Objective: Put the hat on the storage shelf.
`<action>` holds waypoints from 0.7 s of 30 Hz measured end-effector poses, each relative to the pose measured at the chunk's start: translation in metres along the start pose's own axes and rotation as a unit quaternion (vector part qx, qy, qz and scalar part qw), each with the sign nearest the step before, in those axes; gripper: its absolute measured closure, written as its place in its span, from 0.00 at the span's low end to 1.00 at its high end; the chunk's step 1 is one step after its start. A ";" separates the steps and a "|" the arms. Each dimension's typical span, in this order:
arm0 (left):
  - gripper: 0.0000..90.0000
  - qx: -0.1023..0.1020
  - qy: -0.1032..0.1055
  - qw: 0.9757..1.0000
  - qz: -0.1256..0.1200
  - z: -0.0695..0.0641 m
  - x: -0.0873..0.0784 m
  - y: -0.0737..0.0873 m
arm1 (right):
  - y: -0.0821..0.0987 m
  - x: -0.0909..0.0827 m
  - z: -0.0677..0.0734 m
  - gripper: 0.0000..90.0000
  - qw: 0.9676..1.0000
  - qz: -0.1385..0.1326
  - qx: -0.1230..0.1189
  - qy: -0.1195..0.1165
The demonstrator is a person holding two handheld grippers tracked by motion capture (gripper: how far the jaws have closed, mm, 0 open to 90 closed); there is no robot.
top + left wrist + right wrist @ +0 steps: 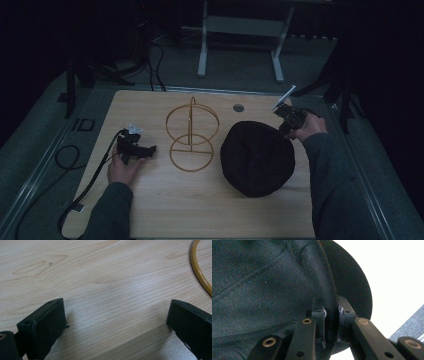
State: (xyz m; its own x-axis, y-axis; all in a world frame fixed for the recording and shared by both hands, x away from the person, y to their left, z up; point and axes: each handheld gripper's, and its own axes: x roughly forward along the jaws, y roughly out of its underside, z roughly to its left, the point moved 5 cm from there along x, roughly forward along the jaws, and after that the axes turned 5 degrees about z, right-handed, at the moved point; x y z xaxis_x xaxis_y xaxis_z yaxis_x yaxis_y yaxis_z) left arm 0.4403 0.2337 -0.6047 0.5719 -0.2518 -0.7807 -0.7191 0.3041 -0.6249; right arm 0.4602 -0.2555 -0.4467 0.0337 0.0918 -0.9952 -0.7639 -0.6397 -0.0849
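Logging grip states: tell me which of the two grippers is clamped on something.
The right gripper, at the table's far right: its jaws pinch the black hat's edge. The left gripper rests open over bare wood, gripping nothing.

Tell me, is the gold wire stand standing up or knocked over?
Standing up. The gold wire stand rests on its flat ring base on the light wooden table, with its post and upper ring rising above it.
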 end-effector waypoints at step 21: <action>0.02 0.002 0.000 1.000 0.001 0.000 0.000 0.000 | -0.001 -0.045 -0.022 0.88 0.998 -0.030 0.050 -0.014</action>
State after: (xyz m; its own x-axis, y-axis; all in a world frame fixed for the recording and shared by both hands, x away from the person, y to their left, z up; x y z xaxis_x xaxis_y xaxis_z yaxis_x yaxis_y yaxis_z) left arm 0.4404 0.2341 -0.6047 0.5710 -0.2506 -0.7817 -0.7186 0.3079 -0.6236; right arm 0.4735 -0.2760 -0.4028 0.0642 0.1491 -0.9867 -0.8219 -0.5529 -0.1370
